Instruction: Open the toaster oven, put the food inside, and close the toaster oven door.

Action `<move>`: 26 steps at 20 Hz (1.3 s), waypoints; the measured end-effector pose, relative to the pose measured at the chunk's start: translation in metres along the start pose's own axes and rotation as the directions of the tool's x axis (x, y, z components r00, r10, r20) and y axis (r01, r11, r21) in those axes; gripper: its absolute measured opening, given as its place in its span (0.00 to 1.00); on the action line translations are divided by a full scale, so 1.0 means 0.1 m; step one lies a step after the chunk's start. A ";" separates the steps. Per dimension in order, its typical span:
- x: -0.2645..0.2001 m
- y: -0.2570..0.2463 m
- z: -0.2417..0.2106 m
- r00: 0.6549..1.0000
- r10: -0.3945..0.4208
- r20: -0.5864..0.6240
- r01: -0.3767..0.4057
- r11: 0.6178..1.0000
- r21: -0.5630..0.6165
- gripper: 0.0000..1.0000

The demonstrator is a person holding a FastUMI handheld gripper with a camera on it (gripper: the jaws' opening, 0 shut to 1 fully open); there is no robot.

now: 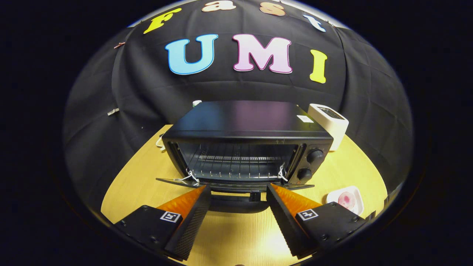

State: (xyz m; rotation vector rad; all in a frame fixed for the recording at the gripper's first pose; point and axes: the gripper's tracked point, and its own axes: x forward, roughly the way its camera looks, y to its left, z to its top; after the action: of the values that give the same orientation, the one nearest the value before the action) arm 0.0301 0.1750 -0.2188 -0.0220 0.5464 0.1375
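Observation:
A black toaster oven (247, 125) stands on the wooden table just ahead of my fingers. Its door (236, 184) is folded down flat, and the wire rack (236, 162) inside is bare. The door's handle (236, 197) lies between my fingertips. My gripper (238, 189) is open, with nothing held, its tips right at the door's front edge. A pink piece of food (346, 200) sits on a small white plate (357, 193) to the right of my right finger.
A white toaster (329, 120) stands behind the oven's right corner. Two round knobs (314, 156) sit on the oven's right front panel. Small white items (161, 142) lie at the oven's left rear. The round wooden table (140, 181) has bare surface on both sides.

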 end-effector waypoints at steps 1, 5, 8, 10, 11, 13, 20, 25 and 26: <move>-0.03 0.00 -0.07 1.000 0.002 -0.013 -0.002 1.000 -0.009 0.98; -0.09 -0.01 -0.48 0.995 0.026 -0.097 -0.028 0.999 -0.020 0.97; -0.10 -0.04 -0.81 0.984 0.042 -0.173 -0.047 0.999 -0.022 0.97; -0.03 -0.13 -0.93 0.980 0.032 -0.198 -0.039 0.999 -0.029 0.98; -0.03 -0.16 -0.95 0.979 0.032 -0.203 -0.038 0.999 -0.025 0.98; -0.05 -0.23 -0.91 0.980 0.037 -0.194 -0.042 0.999 -0.019 0.98; -0.23 -0.90 -0.71 0.981 -0.010 -0.195 0.020 0.999 0.049 0.98; -0.27 -1.61 -0.54 0.978 -0.061 -0.197 0.084 0.990 0.114 0.97; -0.29 -1.77 -0.52 0.977 -0.072 -0.200 0.096 0.989 0.114 0.97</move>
State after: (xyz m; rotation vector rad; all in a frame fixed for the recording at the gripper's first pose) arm 0.0030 -0.0064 -0.2511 0.0624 0.7489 0.0181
